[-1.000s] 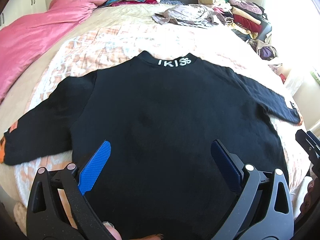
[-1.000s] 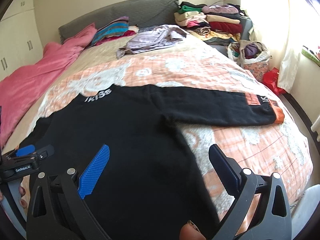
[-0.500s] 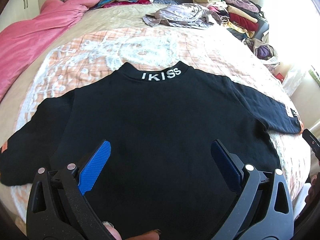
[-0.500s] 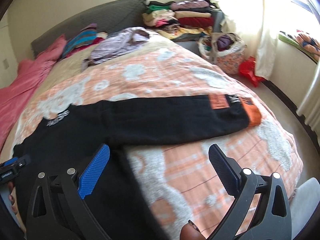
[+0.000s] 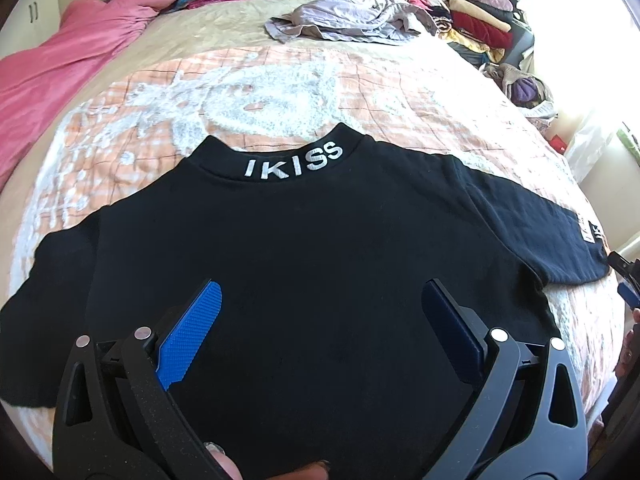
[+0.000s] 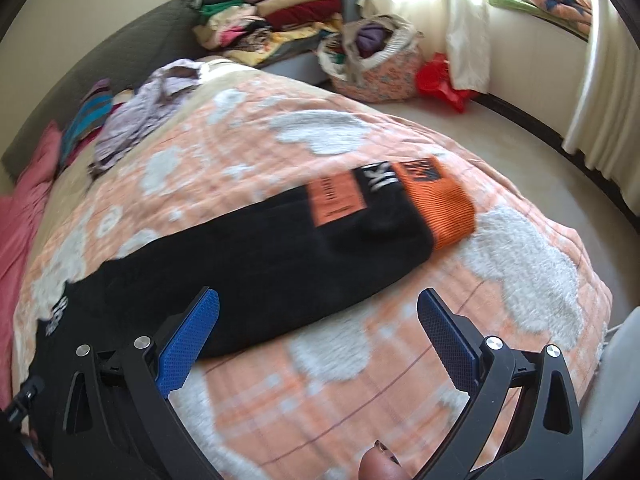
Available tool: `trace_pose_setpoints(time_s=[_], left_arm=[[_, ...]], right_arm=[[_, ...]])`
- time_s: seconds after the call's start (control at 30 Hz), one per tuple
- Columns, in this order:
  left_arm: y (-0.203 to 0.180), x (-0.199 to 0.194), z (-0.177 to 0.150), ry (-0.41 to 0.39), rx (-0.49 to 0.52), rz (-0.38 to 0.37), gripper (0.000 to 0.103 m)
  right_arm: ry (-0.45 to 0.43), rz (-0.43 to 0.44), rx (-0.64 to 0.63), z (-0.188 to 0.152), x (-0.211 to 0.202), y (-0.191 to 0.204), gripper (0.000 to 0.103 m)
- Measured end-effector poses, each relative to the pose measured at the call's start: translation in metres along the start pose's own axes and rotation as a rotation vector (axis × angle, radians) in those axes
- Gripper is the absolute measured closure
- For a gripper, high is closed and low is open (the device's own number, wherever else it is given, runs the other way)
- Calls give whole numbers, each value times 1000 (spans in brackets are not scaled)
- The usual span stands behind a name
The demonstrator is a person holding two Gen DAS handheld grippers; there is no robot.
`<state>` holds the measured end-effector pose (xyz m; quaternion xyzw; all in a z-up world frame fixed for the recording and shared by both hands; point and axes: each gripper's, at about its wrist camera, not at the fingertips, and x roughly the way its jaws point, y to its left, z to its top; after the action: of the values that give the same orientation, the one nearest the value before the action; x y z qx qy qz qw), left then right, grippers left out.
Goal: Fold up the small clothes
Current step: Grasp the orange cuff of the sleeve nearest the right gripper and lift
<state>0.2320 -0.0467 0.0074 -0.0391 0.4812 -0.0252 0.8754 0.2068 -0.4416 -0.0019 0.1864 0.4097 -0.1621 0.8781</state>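
Note:
A small black sweatshirt [image 5: 304, 248] lies flat on the bed, its collar with white "IKISS" lettering [image 5: 294, 162] pointing away from me. My left gripper [image 5: 320, 312] is open and empty, held above the middle of the sweatshirt's body. In the right wrist view the right sleeve [image 6: 280, 252] stretches out across the quilt and ends in an orange cuff [image 6: 444, 204]. My right gripper [image 6: 318, 320] is open and empty, just above the near edge of that sleeve. The right gripper's tip also shows in the left wrist view [image 5: 626, 280], past the sleeve end.
The bed has an orange and white quilt [image 5: 280, 88]. A pink blanket [image 5: 60, 60] lies on its left side. A crumpled lilac garment [image 5: 348, 20] lies near the headboard. Stacked clothes [image 6: 288, 16], a full basket [image 6: 376, 60] and a red bag [image 6: 440, 80] stand beside the bed.
My left gripper has moved forward over the sweatshirt toward the collar. My right gripper has swung right and closer to the outstretched sleeve, so the orange cuff looms larger. Both stayed open.

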Motion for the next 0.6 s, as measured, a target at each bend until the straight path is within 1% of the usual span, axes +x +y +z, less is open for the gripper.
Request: trace_pose_setpoints(time_s=[0.07, 0.17, 0.23, 0.3, 0.33, 0.37, 0.4, 0.43, 0.5, 0.53, 0.57, 0.6], left_arm=[[-2, 6, 3, 11, 2, -2, 9], [-1, 17, 8, 22, 0, 30, 9], [2, 23, 9, 36, -12, 29, 9], [7, 28, 10, 44, -30, 18, 9], [9, 29, 10, 42, -38, 22, 9], [11, 29, 10, 38, -43, 25, 9], [13, 29, 10, 36, -47, 28, 9], [15, 30, 10, 35, -51, 30, 9], [19, 29, 10, 33, -58, 31, 9], [22, 29, 11, 32, -64, 33, 9], [25, 28, 11, 30, -67, 33, 9], [28, 27, 12, 27, -73, 34, 9]], right_arm=[[13, -10, 35, 5, 9, -10, 4], [41, -9, 111, 12, 29, -26, 4], [54, -34, 131, 16, 40, -33, 4], [68, -24, 160, 18, 51, -39, 4], [74, -6, 189, 20, 57, -44, 4], [73, 9, 228, 21, 63, -50, 8], [60, 10, 253, 22, 65, -54, 18], [47, 4, 262, 24, 66, -56, 25], [17, -7, 285, 29, 66, -60, 56], [7, 8, 296, 31, 64, -62, 62], [-3, 24, 299, 33, 63, -63, 79], [-22, 50, 289, 35, 58, -61, 86]])
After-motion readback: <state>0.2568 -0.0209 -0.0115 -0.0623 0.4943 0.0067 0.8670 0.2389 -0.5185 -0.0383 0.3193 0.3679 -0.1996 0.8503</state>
